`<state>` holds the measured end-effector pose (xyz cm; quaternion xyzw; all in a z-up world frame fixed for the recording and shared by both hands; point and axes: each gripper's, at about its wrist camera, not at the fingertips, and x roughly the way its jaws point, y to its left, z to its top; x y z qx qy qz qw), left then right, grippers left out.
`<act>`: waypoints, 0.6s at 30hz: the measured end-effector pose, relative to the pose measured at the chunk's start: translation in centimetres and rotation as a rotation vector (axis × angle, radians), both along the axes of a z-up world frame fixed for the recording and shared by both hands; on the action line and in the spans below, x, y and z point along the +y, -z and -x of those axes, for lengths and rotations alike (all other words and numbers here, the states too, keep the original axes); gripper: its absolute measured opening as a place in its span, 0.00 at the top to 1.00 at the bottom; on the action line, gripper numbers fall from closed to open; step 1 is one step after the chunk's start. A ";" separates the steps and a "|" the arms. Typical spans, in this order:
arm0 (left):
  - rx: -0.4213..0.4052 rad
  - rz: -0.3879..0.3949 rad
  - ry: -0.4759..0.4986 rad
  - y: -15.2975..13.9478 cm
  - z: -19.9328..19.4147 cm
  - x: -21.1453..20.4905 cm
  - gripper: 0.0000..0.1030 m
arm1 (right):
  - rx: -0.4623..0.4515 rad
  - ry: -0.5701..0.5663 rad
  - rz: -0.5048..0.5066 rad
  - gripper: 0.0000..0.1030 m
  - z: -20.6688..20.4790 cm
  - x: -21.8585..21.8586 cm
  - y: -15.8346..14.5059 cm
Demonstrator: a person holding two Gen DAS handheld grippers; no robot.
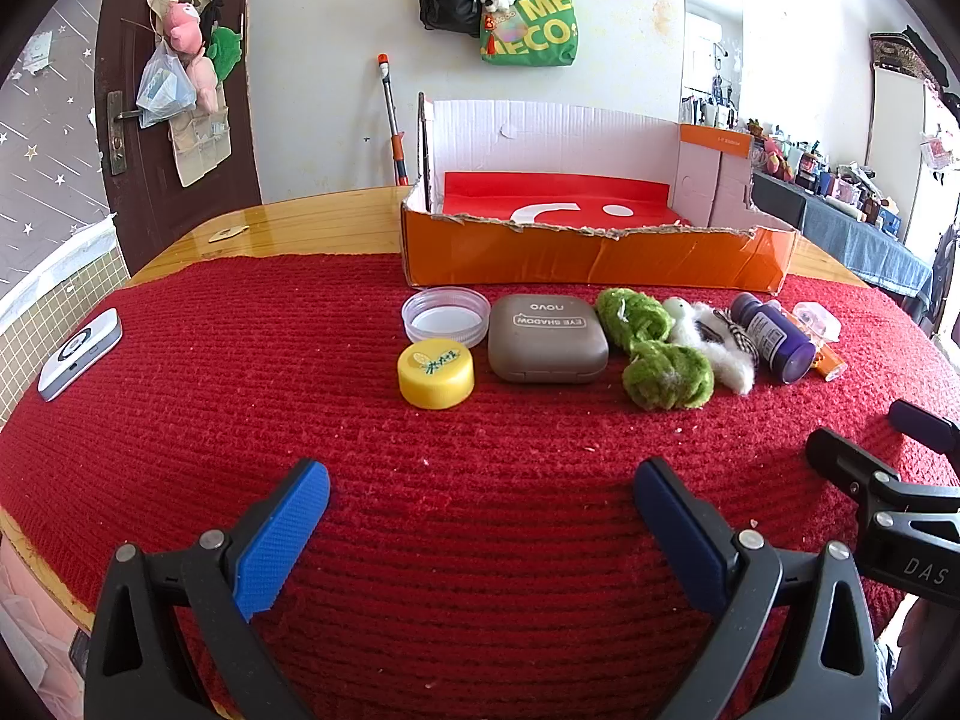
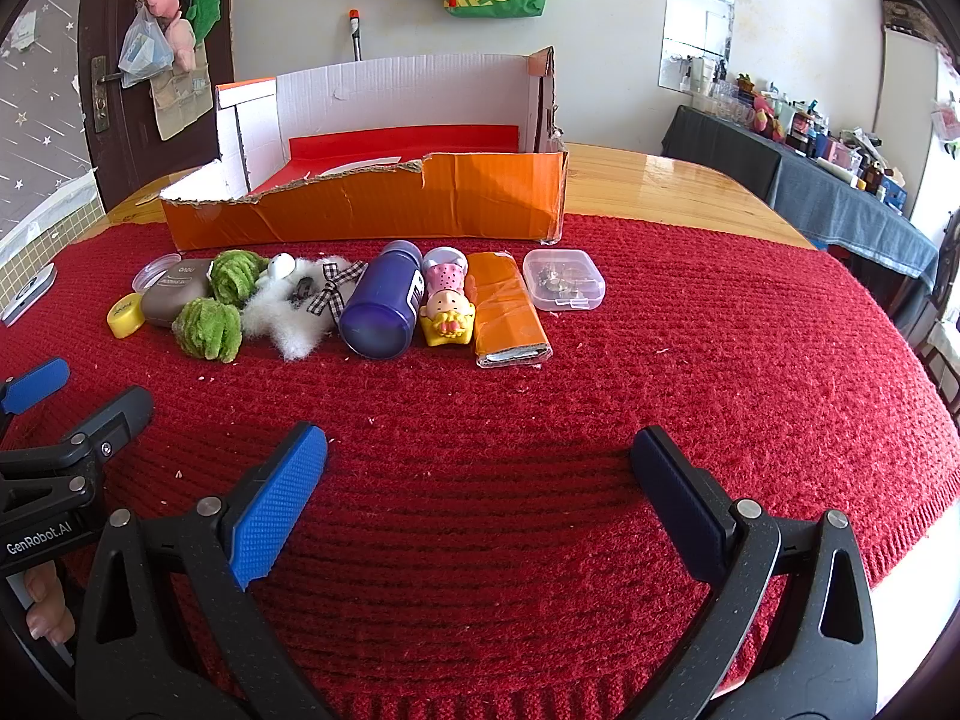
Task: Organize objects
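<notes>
A row of objects lies on the red knitted cloth in front of an open orange cardboard box (image 1: 600,258) (image 2: 372,204): a yellow lid (image 1: 436,372), a clear lid (image 1: 445,317), a grey eye-shadow case (image 1: 547,338), a green fuzzy toy (image 1: 654,348) (image 2: 216,306), a white fluffy toy (image 2: 294,306), a purple bottle (image 2: 384,300), a small doll (image 2: 447,300), an orange packet (image 2: 507,312) and a clear small box (image 2: 563,279). My left gripper (image 1: 480,480) is open and empty, short of the row. My right gripper (image 2: 480,450) is open and empty, short of the row.
A white-grey device (image 1: 81,353) lies at the cloth's left edge. The wooden table (image 2: 678,192) shows beyond the cloth. A door with hanging bags is at the back left; a cluttered dark side table (image 2: 840,180) stands at the right.
</notes>
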<state>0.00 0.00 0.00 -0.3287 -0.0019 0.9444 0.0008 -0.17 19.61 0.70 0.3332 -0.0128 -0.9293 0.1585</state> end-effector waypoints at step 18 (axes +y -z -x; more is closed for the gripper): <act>0.000 0.000 0.000 0.0 0.0 0.0 0.00 | 0.000 -0.003 0.002 0.00 -0.2 -0.1 -0.1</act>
